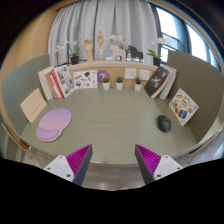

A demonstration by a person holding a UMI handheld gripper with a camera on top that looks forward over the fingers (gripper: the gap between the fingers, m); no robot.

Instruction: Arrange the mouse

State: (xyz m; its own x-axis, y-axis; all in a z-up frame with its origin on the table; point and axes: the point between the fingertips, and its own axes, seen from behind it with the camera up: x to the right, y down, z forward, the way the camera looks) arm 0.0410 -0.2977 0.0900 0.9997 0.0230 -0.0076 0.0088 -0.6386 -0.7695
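A dark mouse (164, 123) lies on the green table top (110, 118), well beyond my fingers and off to their right. A round pink mouse mat (54, 122) lies on the table beyond the left finger. My gripper (112, 160) is open and empty, held over the near edge of the table. Its two magenta pads (79, 157) stand wide apart with bare table between them.
Books and picture cards (68, 80) lean along the back and sides of the table. A shelf at the back carries small potted plants (119, 82) and figurines. A booklet (181, 104) leans just behind the mouse. Curtains and a window are behind.
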